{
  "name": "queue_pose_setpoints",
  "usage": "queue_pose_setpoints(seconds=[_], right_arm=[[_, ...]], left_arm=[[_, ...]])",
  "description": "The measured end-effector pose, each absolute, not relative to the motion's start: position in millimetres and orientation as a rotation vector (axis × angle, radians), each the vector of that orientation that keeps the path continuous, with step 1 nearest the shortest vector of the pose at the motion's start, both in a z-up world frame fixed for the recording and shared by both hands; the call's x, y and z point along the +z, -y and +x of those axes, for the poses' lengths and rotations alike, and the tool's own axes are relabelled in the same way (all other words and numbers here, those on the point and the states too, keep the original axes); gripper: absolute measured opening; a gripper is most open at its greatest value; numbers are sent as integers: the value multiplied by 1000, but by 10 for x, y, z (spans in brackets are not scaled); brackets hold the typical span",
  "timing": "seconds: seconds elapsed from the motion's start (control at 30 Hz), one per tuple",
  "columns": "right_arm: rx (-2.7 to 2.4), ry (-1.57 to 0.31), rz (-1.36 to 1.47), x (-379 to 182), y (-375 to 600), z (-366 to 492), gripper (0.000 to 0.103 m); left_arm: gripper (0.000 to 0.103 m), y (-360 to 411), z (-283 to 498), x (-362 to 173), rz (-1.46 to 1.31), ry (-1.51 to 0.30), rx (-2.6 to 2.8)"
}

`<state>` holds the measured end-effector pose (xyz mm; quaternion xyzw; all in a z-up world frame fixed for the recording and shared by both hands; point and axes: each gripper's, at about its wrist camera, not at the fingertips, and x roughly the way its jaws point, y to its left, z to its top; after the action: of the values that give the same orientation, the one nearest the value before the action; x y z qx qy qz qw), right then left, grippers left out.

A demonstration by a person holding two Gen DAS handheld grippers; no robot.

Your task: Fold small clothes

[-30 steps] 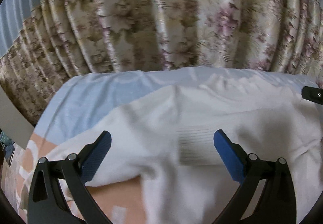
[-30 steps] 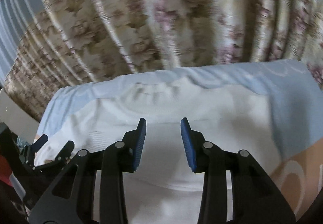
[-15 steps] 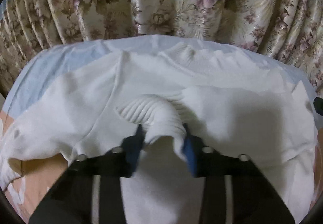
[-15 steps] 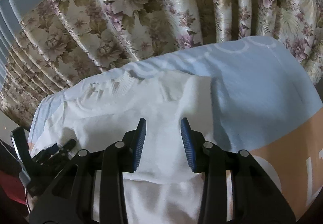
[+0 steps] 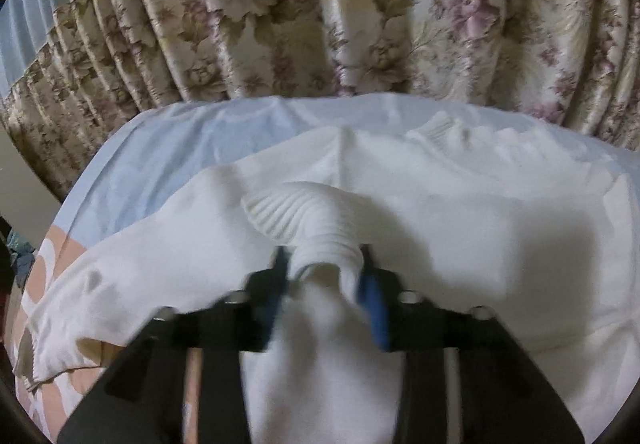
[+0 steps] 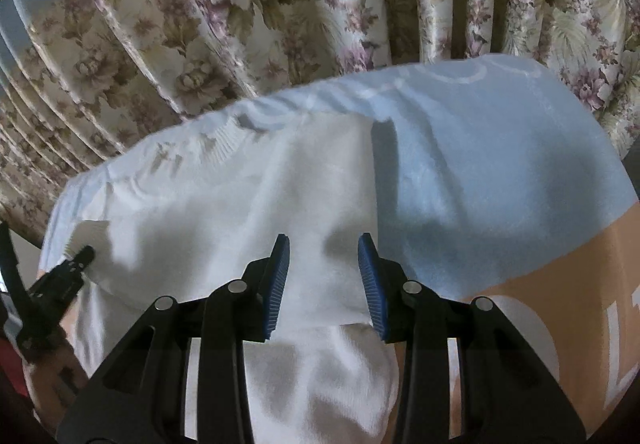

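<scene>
A white knit sweater (image 5: 500, 204) lies spread on a bed. Its ribbed sleeve cuff (image 5: 304, 216) is bunched up between the blue pads of my left gripper (image 5: 324, 268). The jaws are opening, but the cuff still fills the gap and touches both pads. In the right wrist view the sweater (image 6: 240, 204) has a folded right edge. My right gripper (image 6: 324, 264) hovers over that side, its jaws partly apart with only flat cloth beneath them. The left gripper (image 6: 80, 256) shows at the far left of that view, at the cuff (image 6: 86, 232).
The bed cover is light blue (image 6: 480, 148) at the far side and orange with white print (image 6: 560, 284) near me. A floral curtain (image 5: 320, 4) hangs right behind the bed. Dark clutter shows past the bed's left edge (image 5: 16, 256).
My left gripper went from wide open over the flat sweater to closed around the sleeve cuff, which now stands bunched. The right gripper slid toward the sweater's right edge, its gap unchanged.
</scene>
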<state>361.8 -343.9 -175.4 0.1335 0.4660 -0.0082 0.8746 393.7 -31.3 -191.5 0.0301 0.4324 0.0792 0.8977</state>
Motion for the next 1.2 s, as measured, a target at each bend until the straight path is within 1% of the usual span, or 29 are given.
queue_pose_setpoints(seconds=[0.07, 0.1, 0.17, 0.23, 0.27, 0.43, 0.5, 0.63, 0.8, 0.83, 0.87, 0.9, 1.03, 1.2], right_arm=[[-44, -1003, 258, -1852, 3427, 3647, 37], [-67, -1021, 240, -1910, 3426, 3658, 37], [-95, -1039, 223, -1986, 3437, 3655, 37], [-118, -1042, 211, -2037, 3476, 3640, 48], [-126, -1042, 204, -2037, 3479, 3638, 49], [-108, -1014, 203, -1951, 3444, 3585, 49], [-94, -987, 199, -1866, 3397, 3553, 49], [-68, -944, 194, -1688, 3268, 3451, 50], [-31, -892, 206, -1472, 3073, 3225, 52], [-22, -882, 209, -1428, 3033, 3157, 54], [-16, -873, 210, -1385, 2991, 3091, 56], [-11, -862, 209, -1337, 2942, 3012, 59], [5, -826, 206, -1180, 2741, 2685, 67], [29, -809, 204, -1108, 2485, 2266, 71]], left_arm=[[59, 226, 3916, -1947, 51, -889, 189], [61, 197, 3914, -1964, 51, -889, 197], [63, 175, 3912, -1980, 69, -882, 210], [64, 152, 3903, -1981, 90, -871, 229], [64, 122, 3901, -1979, 92, -868, 238], [64, 57, 3838, -1910, 76, -857, 223], [66, 35, 3749, -1831, 77, -832, 215], [80, -46, 3536, -1663, 93, -771, 228], [87, -292, 3209, -1421, 38, -723, 191], [94, -336, 3139, -1379, 30, -718, 184], [99, -396, 3037, -1320, 20, -703, 172], [100, -456, 2936, -1257, 11, -688, 173], [101, -615, 2653, -1110, 11, -672, 177], [101, -842, 2262, -1045, -5, -670, 172]])
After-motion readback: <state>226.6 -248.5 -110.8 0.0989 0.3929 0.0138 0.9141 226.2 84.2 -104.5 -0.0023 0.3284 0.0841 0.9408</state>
